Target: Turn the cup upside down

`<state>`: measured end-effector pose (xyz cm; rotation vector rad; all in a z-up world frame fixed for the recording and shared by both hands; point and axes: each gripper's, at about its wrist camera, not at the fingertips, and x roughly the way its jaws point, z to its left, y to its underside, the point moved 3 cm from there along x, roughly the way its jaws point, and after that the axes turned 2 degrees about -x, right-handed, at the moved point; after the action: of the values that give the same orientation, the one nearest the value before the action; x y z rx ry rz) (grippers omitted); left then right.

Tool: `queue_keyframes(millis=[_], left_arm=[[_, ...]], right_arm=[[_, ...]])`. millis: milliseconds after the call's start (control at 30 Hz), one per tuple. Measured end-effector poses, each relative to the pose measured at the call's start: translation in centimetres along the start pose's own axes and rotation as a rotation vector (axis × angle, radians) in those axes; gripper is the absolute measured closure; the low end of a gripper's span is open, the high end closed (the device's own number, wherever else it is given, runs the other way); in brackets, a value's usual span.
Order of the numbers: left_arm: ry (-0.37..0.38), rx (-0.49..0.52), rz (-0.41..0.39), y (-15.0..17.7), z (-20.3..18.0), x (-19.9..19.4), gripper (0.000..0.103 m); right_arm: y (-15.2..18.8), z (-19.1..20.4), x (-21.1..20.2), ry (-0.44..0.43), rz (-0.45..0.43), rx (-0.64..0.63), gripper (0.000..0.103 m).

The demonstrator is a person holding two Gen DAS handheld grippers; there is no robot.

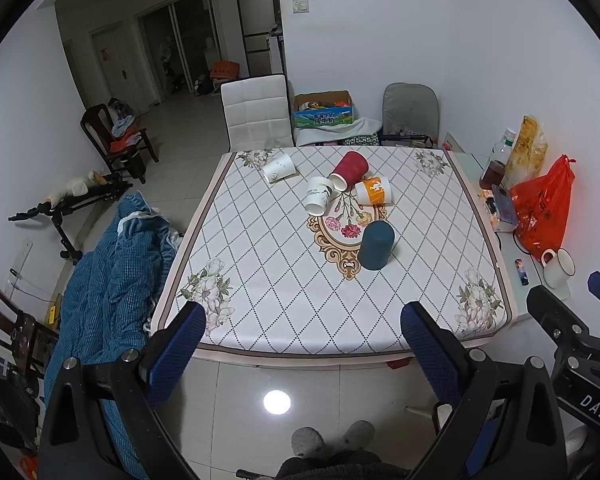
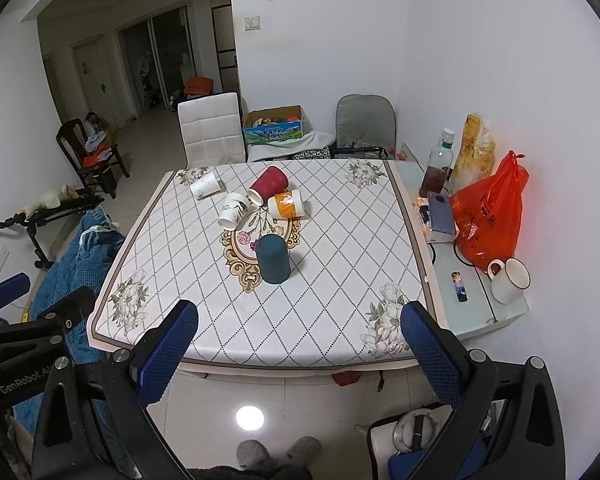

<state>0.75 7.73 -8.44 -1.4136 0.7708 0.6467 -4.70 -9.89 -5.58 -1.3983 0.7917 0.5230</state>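
Dark teal cup (image 1: 376,245) stands mouth-down at frame centre on the diamond-patterned tablecloth (image 1: 284,272). Going left to right above it: a white paper cup (image 1: 279,167) on its side, a second white floral paper cup (image 1: 319,195), a tipped ribbed red cup (image 1: 350,169), then an orange-and-white cup (image 1: 374,191). Lower frame, left gripper (image 1: 303,340) and right gripper (image 2: 298,338) hover short of the table, jaws spread wide, holding nothing.

upright ribbed paper cup (image 1: 376,245): dark teal
tipped ribbed paper cup (image 1: 350,169): dark red
tipped paper cup, right (image 1: 374,191): orange and white
bench cloth (image 1: 260,256): white, dotted diamond grid, flowers
plastic bag (image 1: 544,208): red-orange
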Motion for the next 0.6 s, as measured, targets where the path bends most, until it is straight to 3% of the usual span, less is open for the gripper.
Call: queue_keyframes(millis=[600], left_arm=[[0.005, 0.0, 0.003, 0.87, -0.32, 0.28, 0.003]], right_arm=[[0.51, -0.96, 0.55, 0.004, 0.014, 0.018, 0.0]])
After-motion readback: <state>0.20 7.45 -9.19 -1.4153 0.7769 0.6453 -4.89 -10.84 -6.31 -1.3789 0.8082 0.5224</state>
